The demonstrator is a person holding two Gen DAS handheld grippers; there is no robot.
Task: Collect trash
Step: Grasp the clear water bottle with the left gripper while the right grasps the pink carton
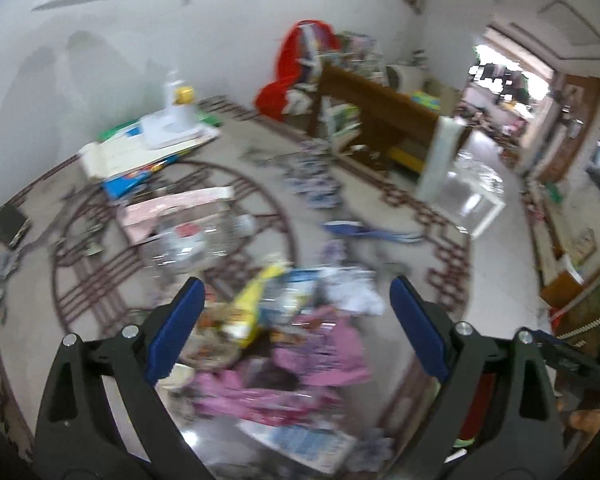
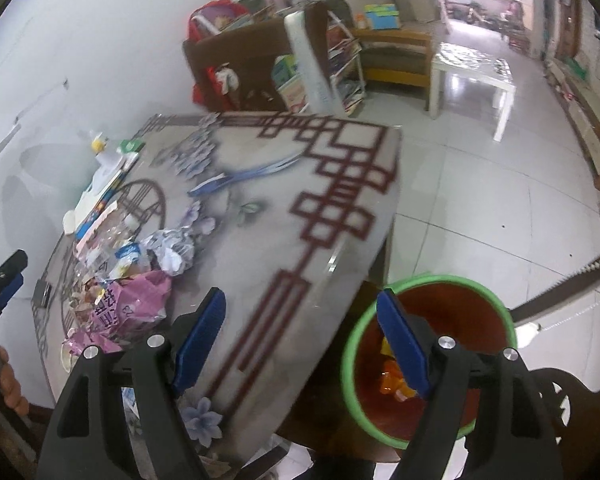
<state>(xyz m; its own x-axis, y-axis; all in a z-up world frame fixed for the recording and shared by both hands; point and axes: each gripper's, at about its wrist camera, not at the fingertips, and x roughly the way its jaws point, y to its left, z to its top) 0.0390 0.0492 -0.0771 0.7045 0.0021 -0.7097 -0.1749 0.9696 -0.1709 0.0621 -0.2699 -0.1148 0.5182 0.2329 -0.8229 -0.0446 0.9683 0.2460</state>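
Left claw hangs released, blue ridged pads spread wide with nothing between them, above a blurred heap of trash — crinkled pink plastic wrappers, a yellow packet, balled white paper. The heap lies on the glossy patterned tabletop, directly under the gap; motion blur smears most detail.

From the right wrist, the right claw is likewise released and empty, straddling the tabletop's edge. The trash lies well off to its left, and a round green-rimmed red bin sits just below its right pad — an orange wrapper inside, partly hidden.
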